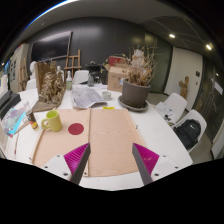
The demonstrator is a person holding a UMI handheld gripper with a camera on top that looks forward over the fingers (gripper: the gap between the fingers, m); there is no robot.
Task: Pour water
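Note:
A yellow-green mug (51, 121) stands on the left part of a tan mat (96, 133), with a dark red round coaster (76, 128) just right of it. My gripper (111, 163) hovers over the near edge of the mat, open, with nothing between its pink-padded fingers (147, 158). The mug and coaster lie well ahead and to the left of the fingers. No bottle or jug shows clearly.
A potted plant (136, 88) with dry stalks stands at the far right of the white table (165, 140). Papers (88, 97) and a woven basket (49, 85) sit at the back. A plastic-wrapped item (17, 119) lies far left. Chairs (188, 128) stand to the right.

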